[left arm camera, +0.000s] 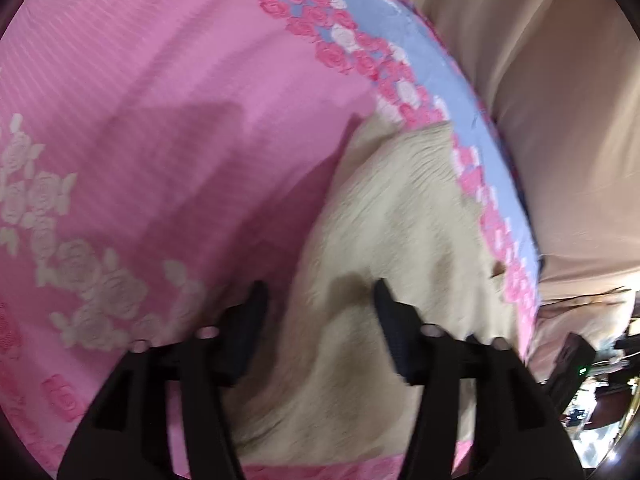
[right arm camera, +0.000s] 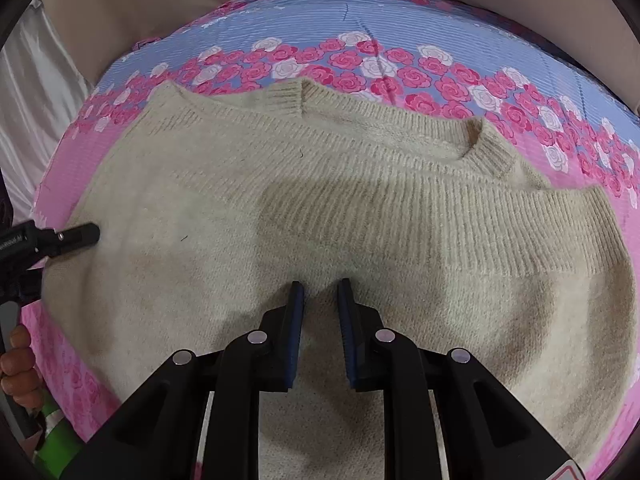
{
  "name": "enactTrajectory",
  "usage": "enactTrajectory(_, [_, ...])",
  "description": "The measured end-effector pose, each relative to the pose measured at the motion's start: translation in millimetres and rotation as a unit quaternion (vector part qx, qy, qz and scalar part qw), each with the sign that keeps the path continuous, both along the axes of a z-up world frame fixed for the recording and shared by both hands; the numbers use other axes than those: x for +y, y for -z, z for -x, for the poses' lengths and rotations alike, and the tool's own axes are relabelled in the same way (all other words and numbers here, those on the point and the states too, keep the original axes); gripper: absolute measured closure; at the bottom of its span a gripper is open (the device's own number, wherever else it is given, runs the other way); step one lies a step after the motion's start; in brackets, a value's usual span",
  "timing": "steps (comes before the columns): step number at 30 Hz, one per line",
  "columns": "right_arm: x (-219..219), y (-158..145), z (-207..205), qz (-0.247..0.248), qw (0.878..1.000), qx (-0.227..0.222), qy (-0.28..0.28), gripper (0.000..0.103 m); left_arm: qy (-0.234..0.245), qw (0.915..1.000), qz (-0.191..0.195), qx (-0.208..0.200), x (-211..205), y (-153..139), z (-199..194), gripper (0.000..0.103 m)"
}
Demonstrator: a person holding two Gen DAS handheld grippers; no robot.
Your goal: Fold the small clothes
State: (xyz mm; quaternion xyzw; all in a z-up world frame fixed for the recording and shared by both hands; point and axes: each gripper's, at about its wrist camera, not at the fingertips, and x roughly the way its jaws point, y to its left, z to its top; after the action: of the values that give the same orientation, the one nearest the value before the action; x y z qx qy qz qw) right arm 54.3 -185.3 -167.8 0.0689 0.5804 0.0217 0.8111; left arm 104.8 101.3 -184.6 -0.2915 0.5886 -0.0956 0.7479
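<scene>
A cream sweater (right arm camera: 320, 208) lies flat on a pink rose sheet (right arm camera: 400, 76). The right tongs (right arm camera: 320, 286) hang over its middle, a little apart, holding nothing. The left tongs (left arm camera: 318, 290) are wide apart at the sweater's edge, and hold nothing too.

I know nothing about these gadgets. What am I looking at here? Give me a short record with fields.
garment: beige knit sweater, spread flat, ribbed collar toward the far right
surface: pink and blue rose-print bedsheet
left gripper: open, over the sweater's edge, gripping nothing
right gripper: fingers a little apart, over the sweater's middle, nothing between them
folding: none visible yet
beyond the bed: tan fabric, unclear what
</scene>
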Motion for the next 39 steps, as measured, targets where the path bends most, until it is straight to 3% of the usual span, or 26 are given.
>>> enactTrajectory(2, [1,0,0,0.001,1.0,0.0,0.001,0.086,0.014,0.9997,-0.014,-0.013,-7,-1,-4,0.051])
enactTrajectory(3, [1,0,0,0.002,1.0,-0.001,0.002,0.086,0.032,0.9993,-0.012,-0.016,-13,0,-6,0.08])
enactTrajectory(6, [0,0,0,0.0,1.0,-0.002,0.004,0.086,0.029,0.9995,0.005,-0.013,-14,0,-8,0.089])
enactTrajectory(11, [-8,-1,1,-0.024,1.0,0.002,0.019,0.086,0.029,0.9965,0.058,-0.052,-18,-38,6,0.091])
enactTrajectory(15, [-12,-1,2,-0.043,0.999,0.003,0.026,0.086,0.086,0.9867,0.092,-0.103,-59,-91,24,0.091])
enactTrajectory(19, [-19,0,3,-0.071,0.997,0.003,0.031,0.086,0.149,0.9773,0.097,-0.116,-117,-110,38,0.091])
enactTrajectory(22, [-30,-3,6,-0.098,0.994,0.005,0.038,0.086,0.18,0.9756,0.07,-0.104,-151,-103,44,0.091])
enactTrajectory(25, [-37,-19,19,-0.099,0.994,-0.016,0.043,0.08,0.175,0.978,0.068,-0.091,-160,-97,47,0.091])
enactTrajectory(27, [-35,-24,24,-0.093,0.995,-0.022,0.026,0.085,0.163,0.9799,0.063,-0.095,-155,-100,48,0.091])
enactTrajectory(29, [-29,-22,25,-0.071,0.997,-0.019,0.012,0.1,0.147,0.9823,0.067,-0.095,-147,-105,47,0.091])
enactTrajectory(33, [-24,1,20,-0.057,0.998,0.007,0.005,0.1,0.119,0.9845,0.078,-0.103,-123,-119,46,0.091])
enactTrajectory(35, [-25,1,17,-0.064,0.998,0.007,0.006,0.1,0.11,0.9845,0.093,-0.1,-117,-124,45,0.091])
enactTrajectory(39, [-30,4,14,-0.08,0.997,0.012,0.003,0.1,0.12,0.9831,0.087,-0.107,-124,-130,47,0.091])
